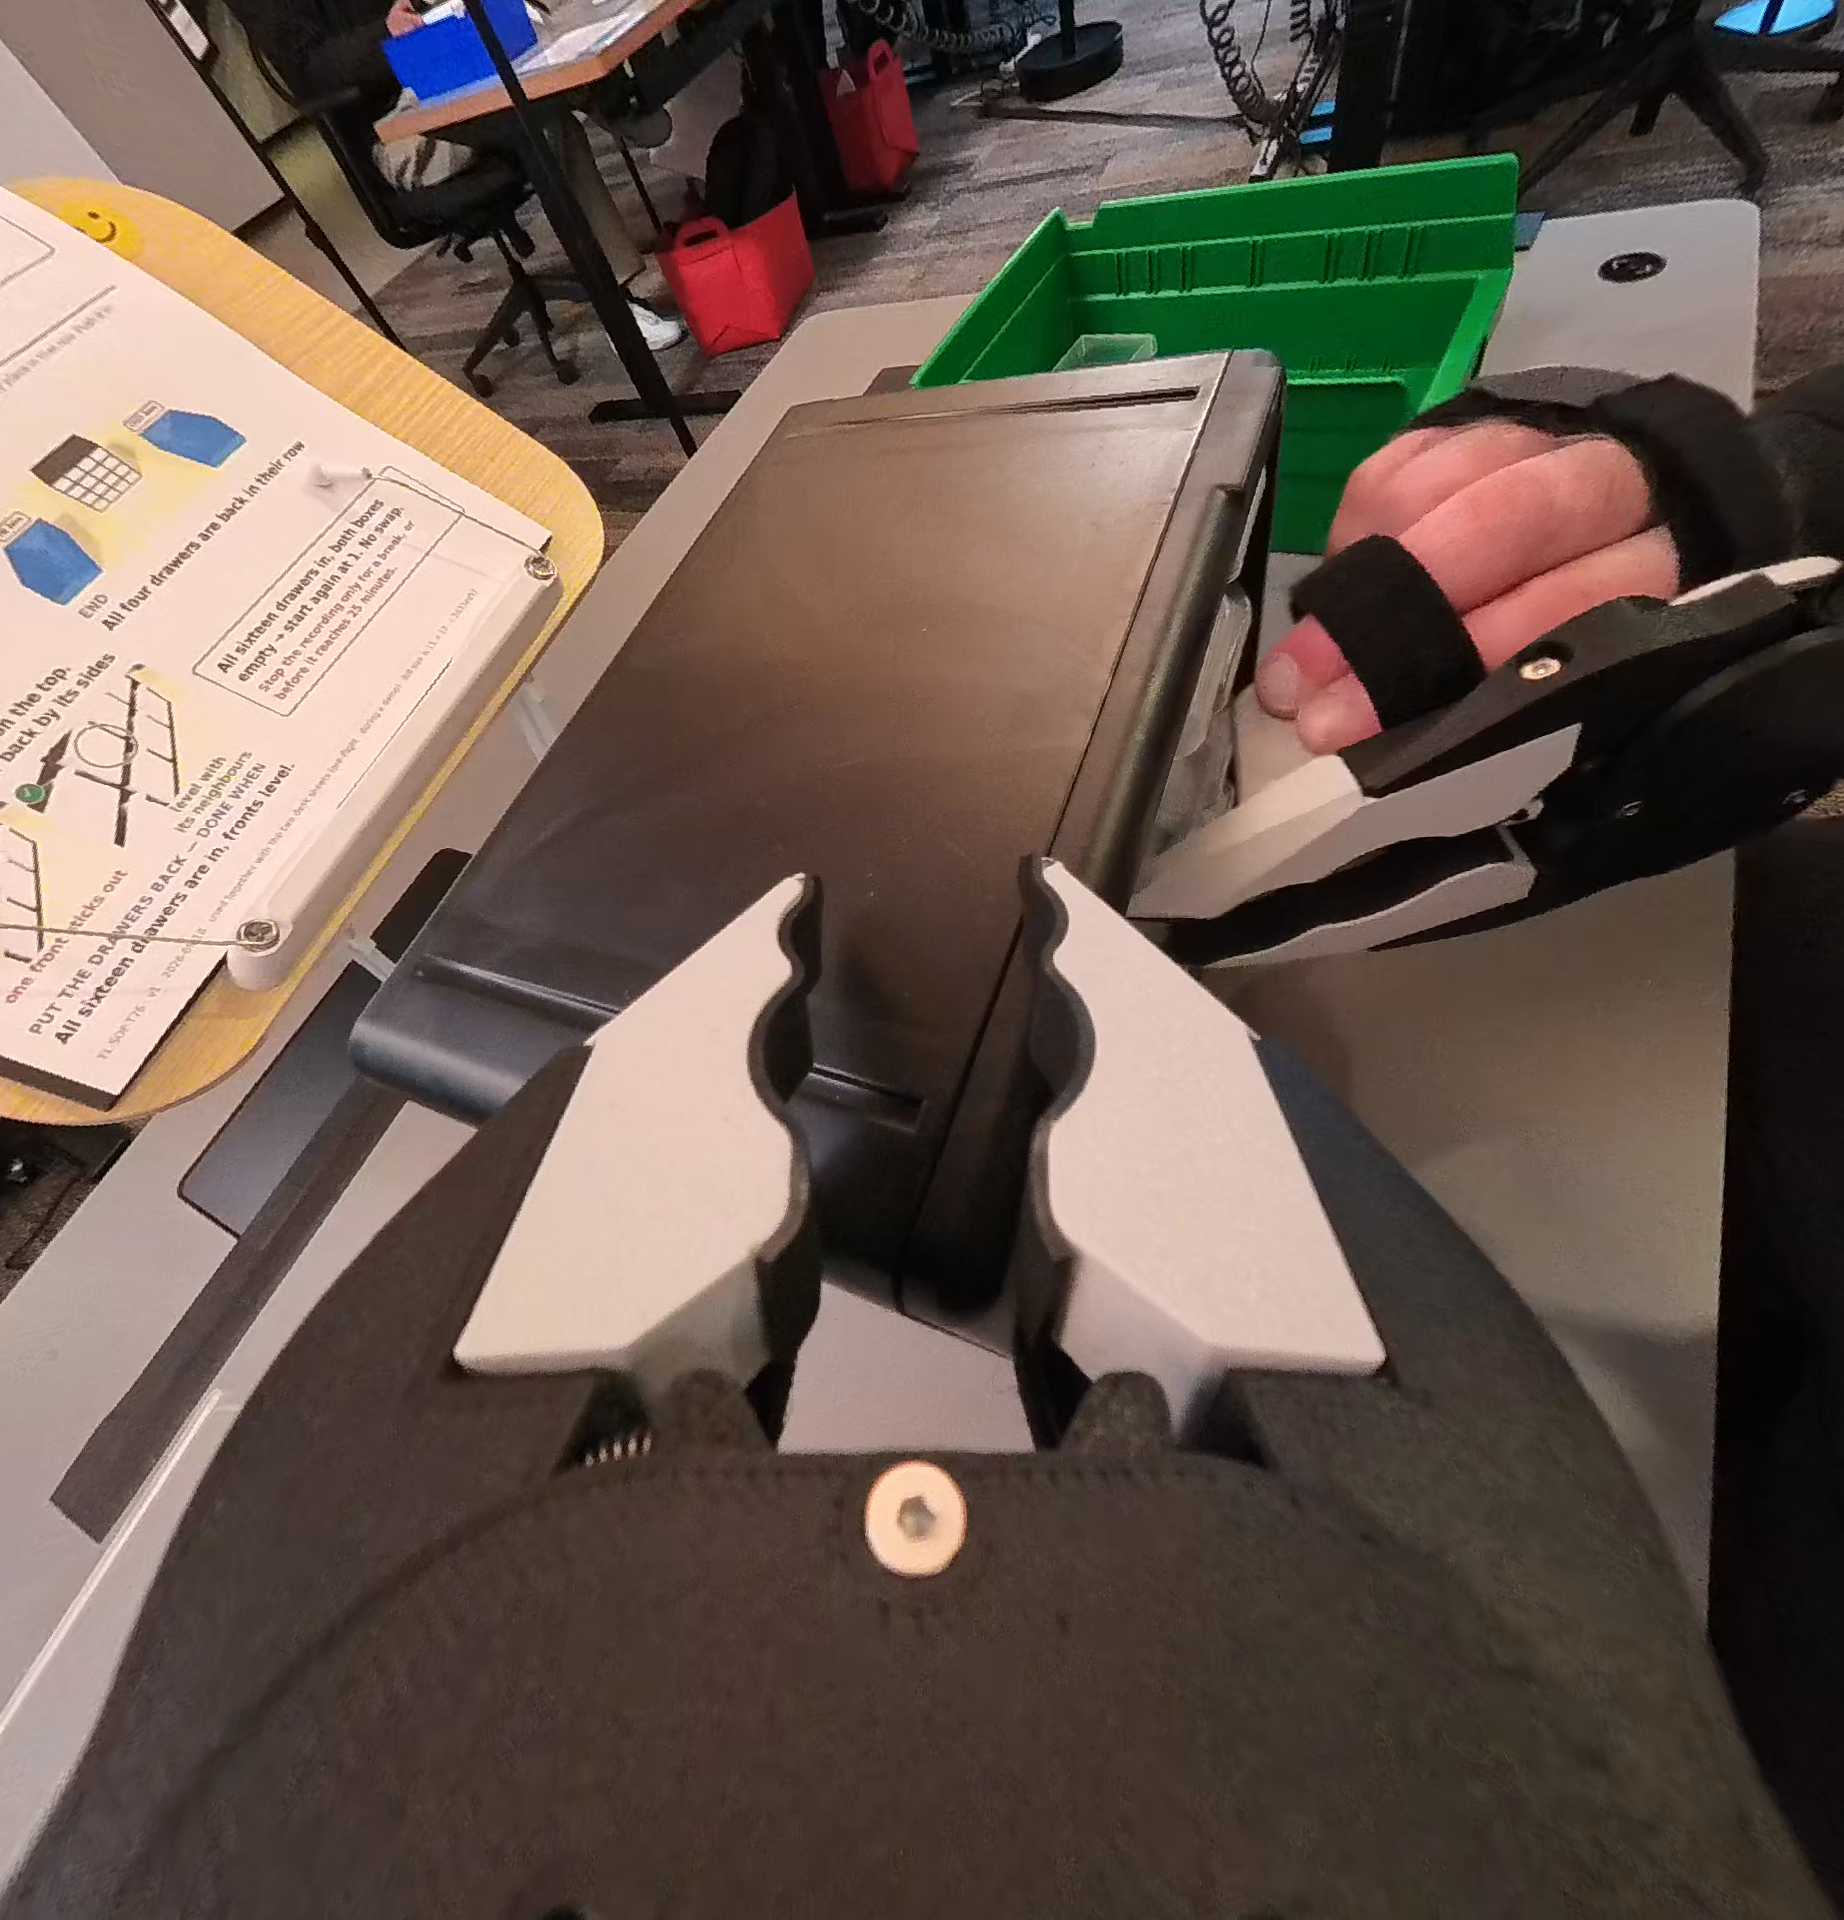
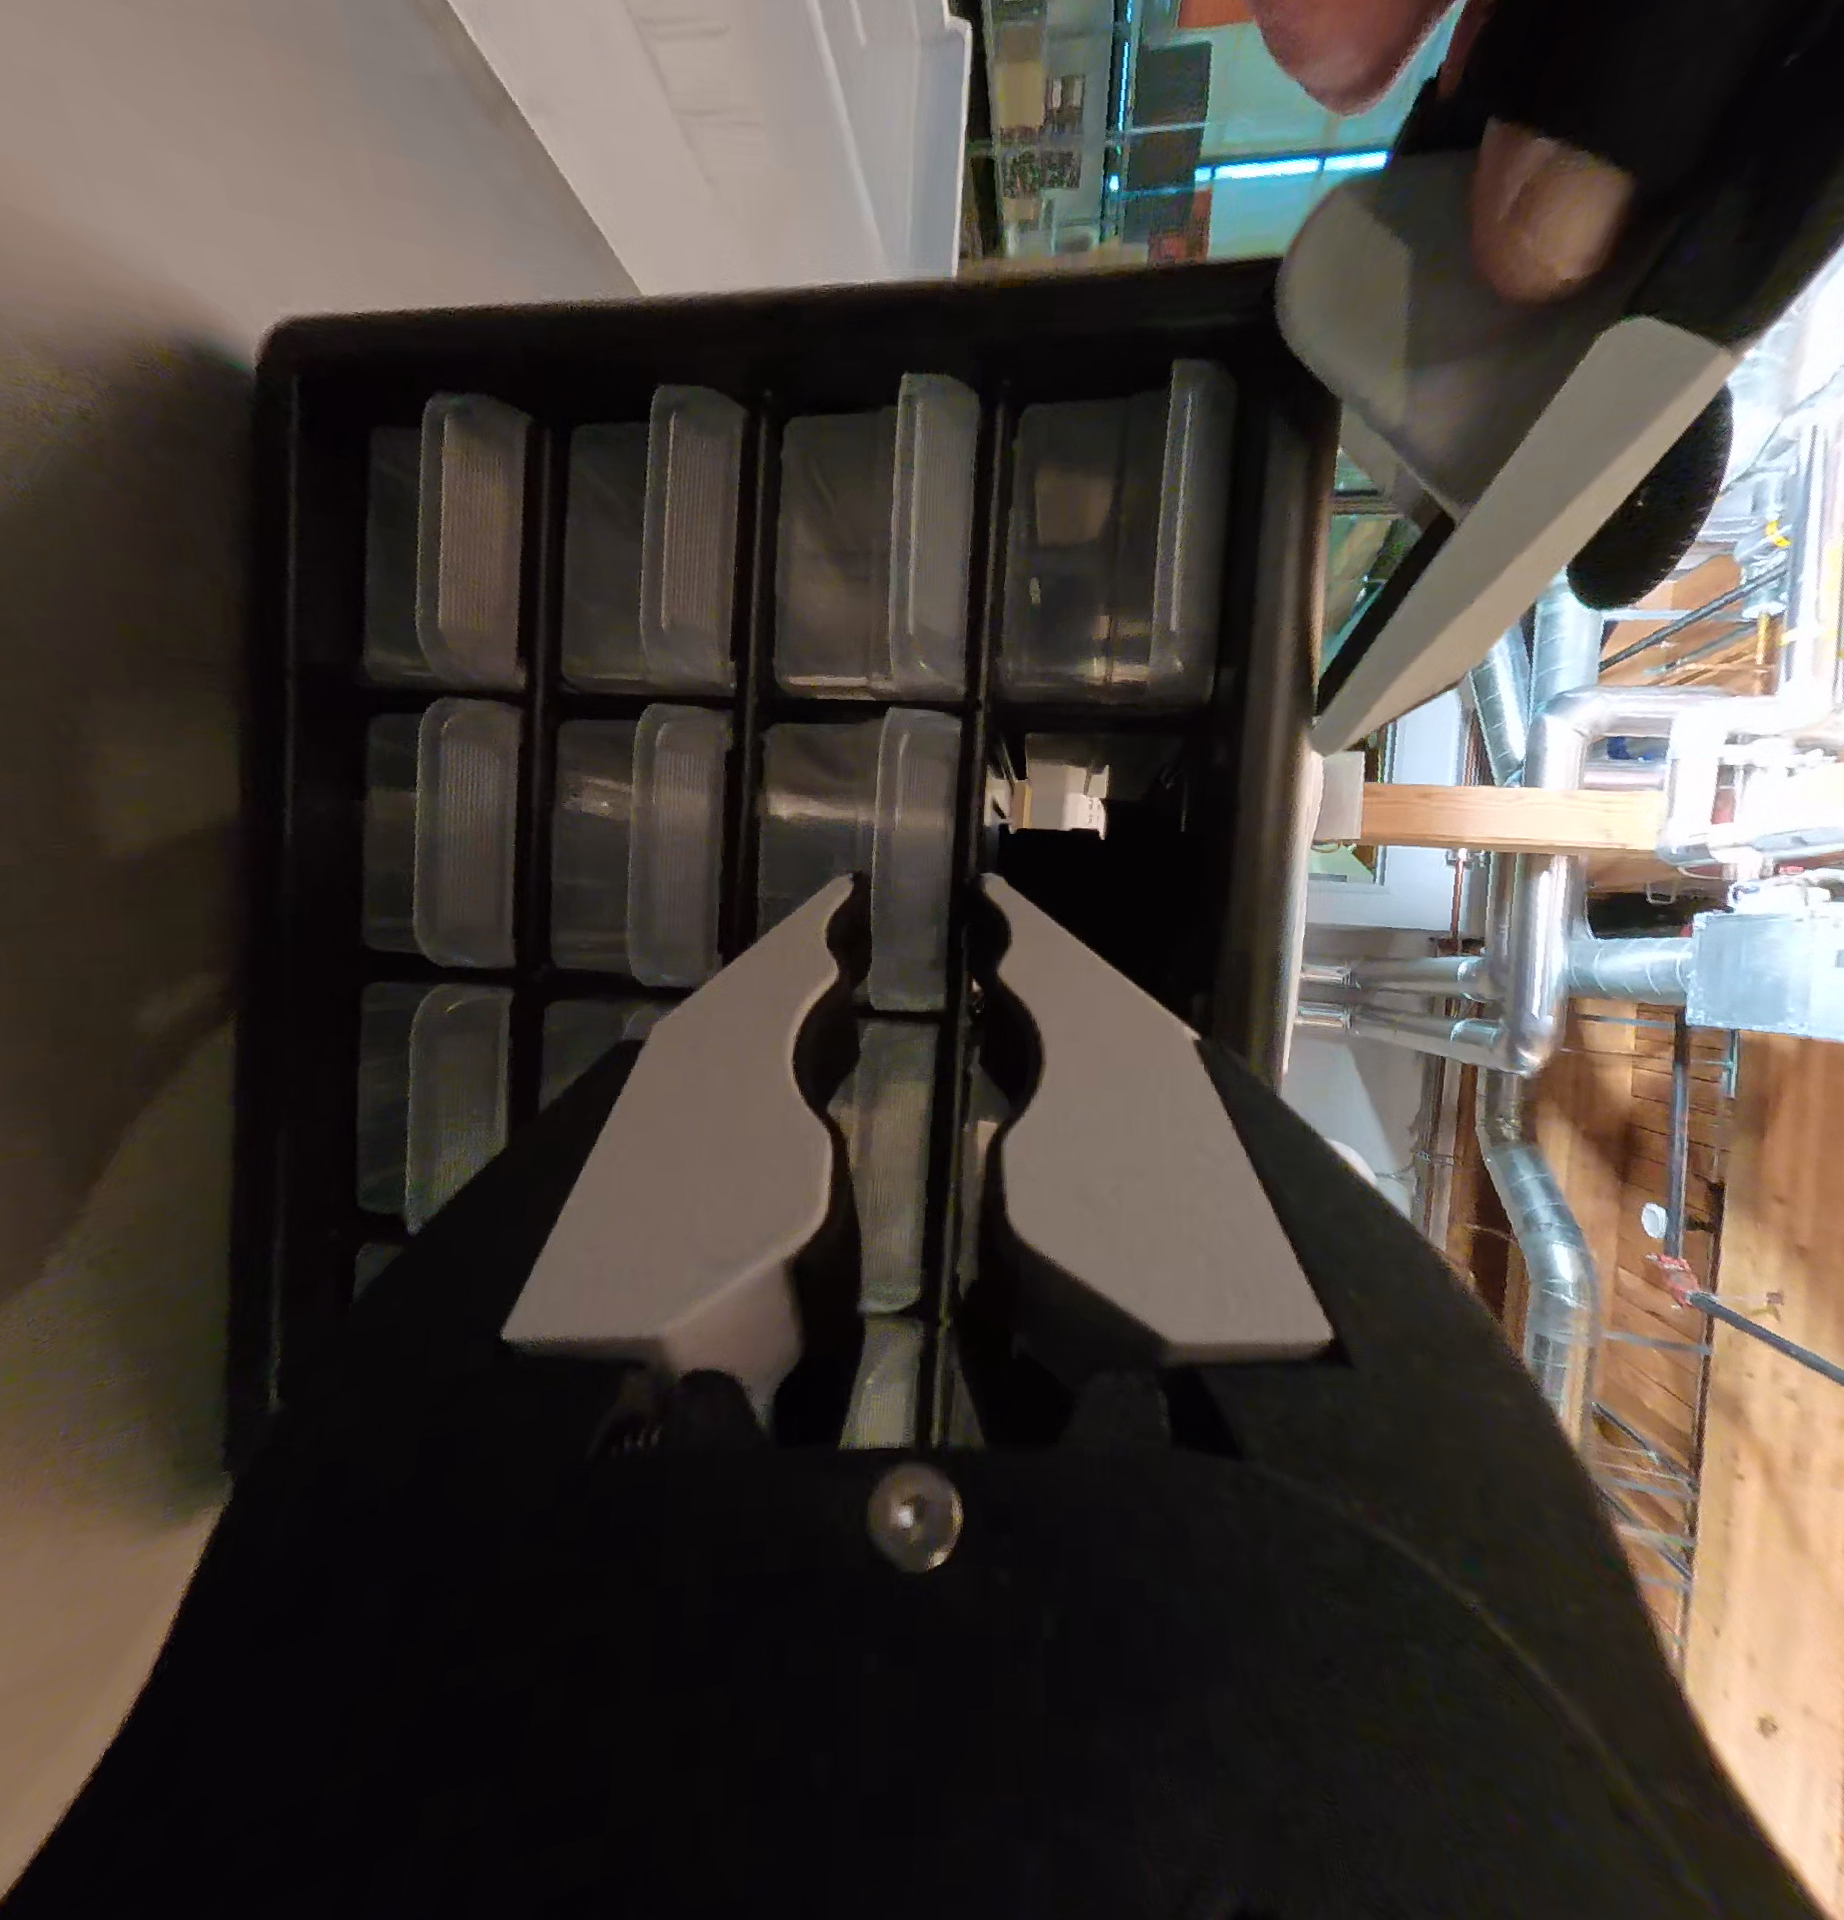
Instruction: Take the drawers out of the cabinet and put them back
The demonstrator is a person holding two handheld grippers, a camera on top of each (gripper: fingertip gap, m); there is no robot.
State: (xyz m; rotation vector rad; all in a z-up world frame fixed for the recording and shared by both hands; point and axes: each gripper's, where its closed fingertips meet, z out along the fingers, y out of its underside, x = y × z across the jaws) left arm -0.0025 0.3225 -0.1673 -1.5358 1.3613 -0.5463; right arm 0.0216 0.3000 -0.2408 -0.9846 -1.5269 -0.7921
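The black cabinet (image 1: pixel 876 644) lies under my left gripper (image 1: pixel 918 904), which is open and empty over the near end of the cabinet's top. In the right wrist view the cabinet's front (image 2: pixel 274 727) shows a grid of clear drawers. My right gripper (image 2: pixel 916 883) is at this front and shut on the handle of one clear drawer (image 2: pixel 913 821). The slot beside it (image 2: pixel 1105 904) is empty and dark. My right gripper also shows in the left wrist view (image 1: pixel 1167 930), held by a gloved hand (image 1: pixel 1500 540). One of the left gripper's fingers (image 2: pixel 1500 436) shows by the cabinet's top edge.
A green bin (image 1: pixel 1261 281) stands behind the cabinet on the grey table (image 1: pixel 1417 1143). An instruction sheet (image 1: pixel 170 582) lies on a wooden board to the left. Chairs, desks and red bags stand on the floor beyond.
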